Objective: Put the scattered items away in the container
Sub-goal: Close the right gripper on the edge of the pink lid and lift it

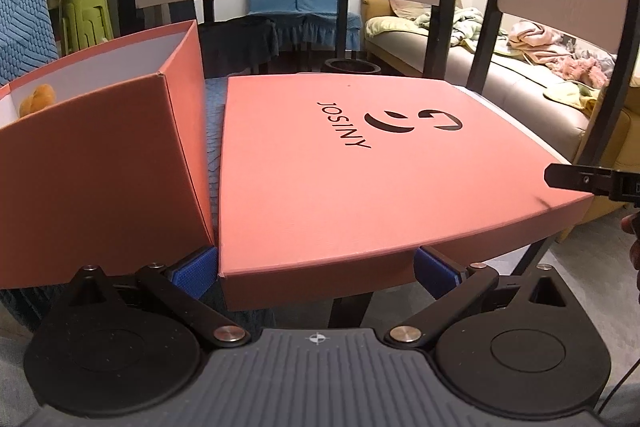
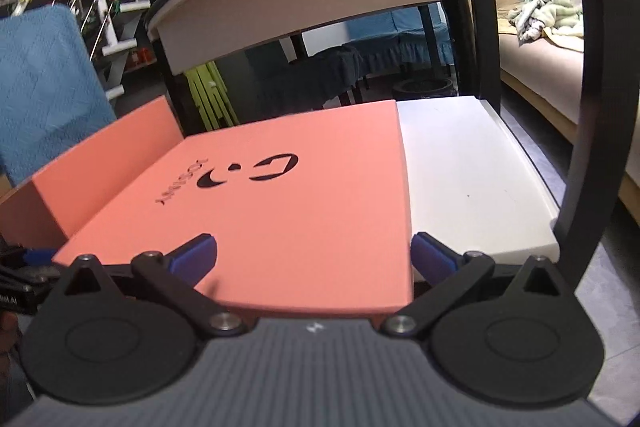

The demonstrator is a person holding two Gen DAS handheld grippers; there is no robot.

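The lid [image 1: 340,179] is salmon-orange with black lettering, the box [image 1: 100,163] matching orange, white inside.

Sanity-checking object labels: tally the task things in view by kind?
Open orange box: 1
Orange lid with logo: 1
Yellow-orange plush item inside the box: 1
Tools: 2, left tool, right tool
Total: 5

Orange lid [image 2: 280,195] on white chair seat [image 2: 472,163]
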